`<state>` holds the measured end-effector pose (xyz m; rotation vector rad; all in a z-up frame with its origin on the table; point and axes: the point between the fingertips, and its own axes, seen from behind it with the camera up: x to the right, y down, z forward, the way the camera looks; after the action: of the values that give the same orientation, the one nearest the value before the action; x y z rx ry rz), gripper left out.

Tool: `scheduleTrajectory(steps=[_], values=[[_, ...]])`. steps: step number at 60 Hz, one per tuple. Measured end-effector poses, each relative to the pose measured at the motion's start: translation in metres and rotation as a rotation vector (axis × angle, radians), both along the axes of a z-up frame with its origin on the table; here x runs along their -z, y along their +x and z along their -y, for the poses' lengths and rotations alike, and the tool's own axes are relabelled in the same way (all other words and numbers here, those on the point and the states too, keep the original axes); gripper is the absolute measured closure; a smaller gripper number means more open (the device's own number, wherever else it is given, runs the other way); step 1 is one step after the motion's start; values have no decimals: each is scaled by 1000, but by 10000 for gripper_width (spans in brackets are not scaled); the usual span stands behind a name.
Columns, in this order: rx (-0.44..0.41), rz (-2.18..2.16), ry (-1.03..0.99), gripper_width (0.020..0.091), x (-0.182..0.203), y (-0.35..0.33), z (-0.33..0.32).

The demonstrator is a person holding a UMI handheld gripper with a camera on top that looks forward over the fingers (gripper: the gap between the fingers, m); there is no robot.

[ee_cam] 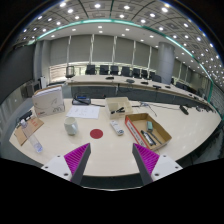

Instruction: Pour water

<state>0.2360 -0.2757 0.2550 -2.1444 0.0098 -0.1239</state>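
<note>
My gripper [112,160] hovers above the near part of a pale table [110,148], open, with nothing between its magenta pads [76,157]. Well ahead of the fingers a red round disc [96,132] lies flat on the table. To its left stands a small clear cup-like container [71,127]. To its right lies a small pale object that looks like a bottle [117,128]; I cannot make out its details. None of these touch the fingers.
An open cardboard box [148,130] with items inside sits ahead on the right. Another small box [120,107] stands further back. A white box [48,100] and flat cardboard [25,128] are on the left. Desks with monitors [110,71] line the room behind.
</note>
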Motion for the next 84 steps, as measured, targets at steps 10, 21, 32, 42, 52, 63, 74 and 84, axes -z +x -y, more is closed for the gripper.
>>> scheduleTrajectory(steps=[10,21,32,42,52,63,74,84], values=[[-19,0,-22,245,14,-24,-2],[-72,14,-40,246,34,-82,-4],[-118,-8,-53,242,64,-175,-2],[-144,-41,-49,244,96,-278,2],[-192,-80,-30,242,128,-378,-6],[-190,-84,42,239,148,-436,-45],[-151,-90,115,262,160,-449,-96],[-139,-60,170,591,166,-452,-122]])
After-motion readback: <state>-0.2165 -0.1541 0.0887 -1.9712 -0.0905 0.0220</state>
